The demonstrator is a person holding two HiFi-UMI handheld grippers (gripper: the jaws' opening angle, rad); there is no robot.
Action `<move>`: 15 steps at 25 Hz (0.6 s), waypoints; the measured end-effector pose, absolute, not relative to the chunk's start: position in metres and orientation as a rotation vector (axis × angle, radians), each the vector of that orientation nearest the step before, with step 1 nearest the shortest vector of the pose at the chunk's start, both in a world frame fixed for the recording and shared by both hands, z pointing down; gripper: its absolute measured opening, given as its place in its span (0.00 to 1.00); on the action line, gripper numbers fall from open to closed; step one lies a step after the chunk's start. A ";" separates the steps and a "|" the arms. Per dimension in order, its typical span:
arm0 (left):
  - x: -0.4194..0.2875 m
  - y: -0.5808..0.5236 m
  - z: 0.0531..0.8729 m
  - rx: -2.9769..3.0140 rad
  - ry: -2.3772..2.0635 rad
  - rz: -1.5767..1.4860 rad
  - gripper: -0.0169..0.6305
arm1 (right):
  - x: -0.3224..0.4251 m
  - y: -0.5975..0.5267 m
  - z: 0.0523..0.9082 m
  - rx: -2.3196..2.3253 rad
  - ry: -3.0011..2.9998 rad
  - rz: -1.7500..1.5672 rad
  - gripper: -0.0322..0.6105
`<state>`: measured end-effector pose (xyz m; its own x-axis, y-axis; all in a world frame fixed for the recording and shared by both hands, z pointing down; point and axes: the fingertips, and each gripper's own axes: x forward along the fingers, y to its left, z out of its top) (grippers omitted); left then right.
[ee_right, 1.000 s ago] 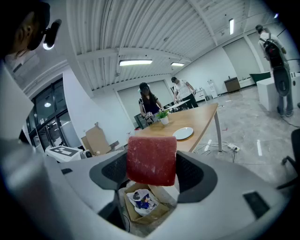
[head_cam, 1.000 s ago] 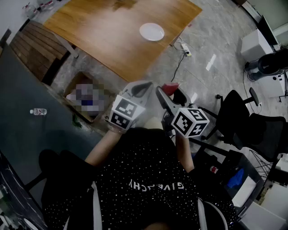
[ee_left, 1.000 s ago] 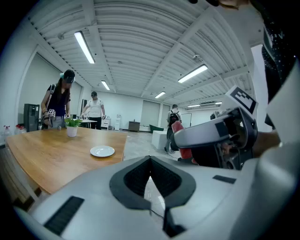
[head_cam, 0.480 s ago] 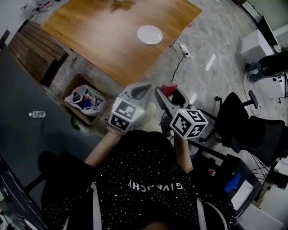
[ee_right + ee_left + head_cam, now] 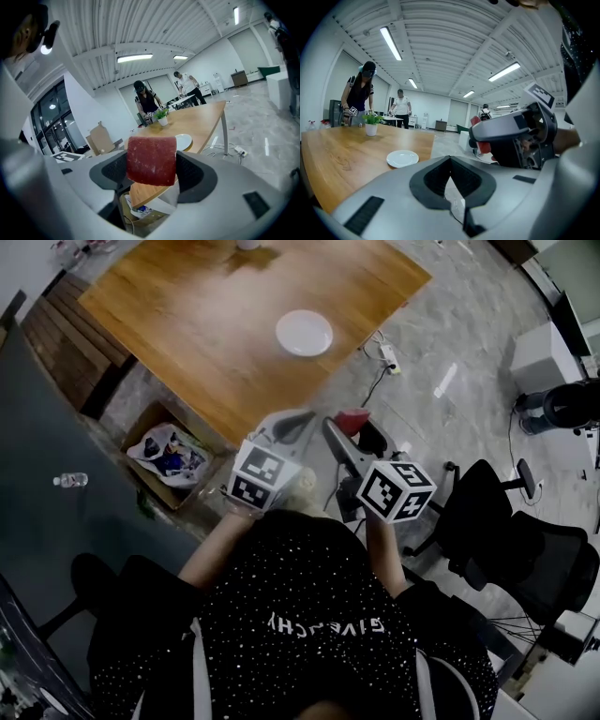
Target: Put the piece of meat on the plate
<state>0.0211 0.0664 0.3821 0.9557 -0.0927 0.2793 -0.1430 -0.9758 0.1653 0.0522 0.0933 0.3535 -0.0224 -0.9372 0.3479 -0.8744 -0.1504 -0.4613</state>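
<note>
Ahead of the chest, table (image 5: 216, 324): wooden, broad, well apart from both grippers.
Left gripper (image 5: 451, 161): jaws together, nothing between them.
Right gripper (image 5: 151, 174): jaws closed on the piece of meat.
Plate (image 5: 304, 333): white, round, bare, near the table's nearer edge.
Piece of meat (image 5: 151, 158): red slab, clamped at its lower part, standing above the right jaws; over the floor, not yet over the table.
Handling, judged: light; keeps its flat, square shape unsupported, so likely firm or a replica; slightly glossy face, possibly slick.
Hold, judged: present grip low across the flat faces looks sound; lay down flat-side first.
Pose: both grippers held close to the torso, side by side, jaws aimed toward the table; right one just beside the left.
</note>
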 end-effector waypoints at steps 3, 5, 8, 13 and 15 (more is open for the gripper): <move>0.041 0.051 0.385 2.917 -0.216 0.407 0.04 | 0.070 0.078 0.354 -2.069 1.990 -0.926 0.53; 0.052 0.044 0.386 2.919 -0.232 0.409 0.04 | 0.081 0.070 0.355 -2.084 2.018 -0.920 0.53; 0.064 0.037 0.385 2.918 -0.250 0.412 0.04 | 0.094 0.062 0.354 -2.074 2.026 -0.922 0.53; 0.072 0.031 0.393 2.905 -0.269 0.428 0.04 | 0.106 0.051 0.354 -2.063 2.060 -0.904 0.53; 0.075 0.028 0.394 2.900 -0.290 0.423 0.04 | 0.111 0.050 0.352 -2.056 2.063 -0.892 0.53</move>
